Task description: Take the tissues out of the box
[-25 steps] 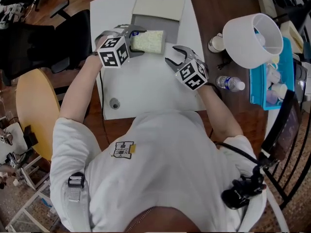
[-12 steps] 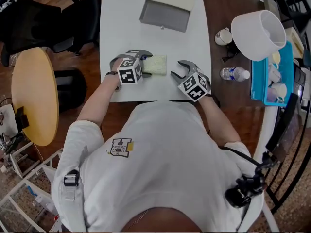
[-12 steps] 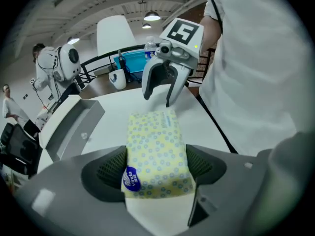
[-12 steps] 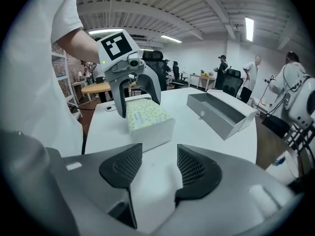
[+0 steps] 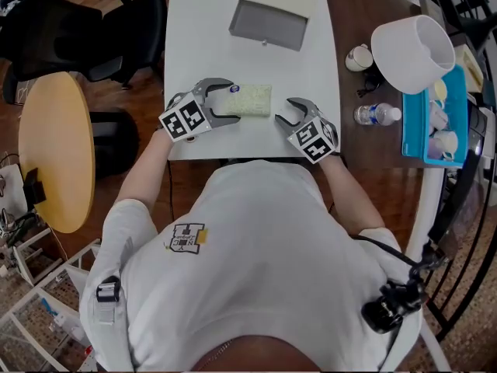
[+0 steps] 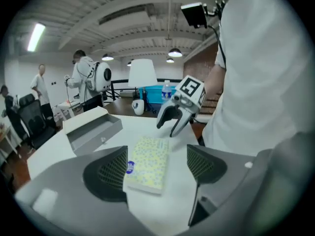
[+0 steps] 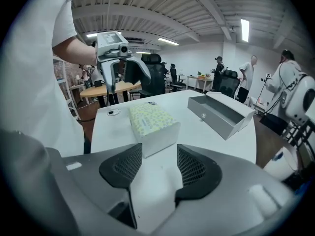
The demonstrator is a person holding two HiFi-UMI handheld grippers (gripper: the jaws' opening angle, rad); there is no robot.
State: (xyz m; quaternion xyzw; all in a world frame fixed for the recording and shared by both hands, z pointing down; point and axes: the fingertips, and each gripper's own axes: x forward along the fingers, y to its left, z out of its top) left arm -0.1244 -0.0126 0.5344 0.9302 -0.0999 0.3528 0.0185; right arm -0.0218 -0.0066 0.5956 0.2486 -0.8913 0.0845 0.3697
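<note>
Here the yellow-speckled tissue pack (image 5: 250, 101) lies flat on the white table (image 5: 202, 45), out of and well apart from the grey box (image 5: 268, 28), whose drawer stands open with its grey floor showing. The left gripper (image 5: 225, 102) is opening its jaws around the pack, one pad clear of it. The right gripper (image 5: 281, 113) sits just beside the pack, jaws apart with only table between them. A blue bin (image 5: 409, 123) holds small white containers.

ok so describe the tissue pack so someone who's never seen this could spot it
Start at the white table in front of the person. Near its edge closest to them lies the tissue pack, a flat rectangle. Its pale yellow-green speckled wrapper sets it apart from the plain grey box at the far end.
</note>
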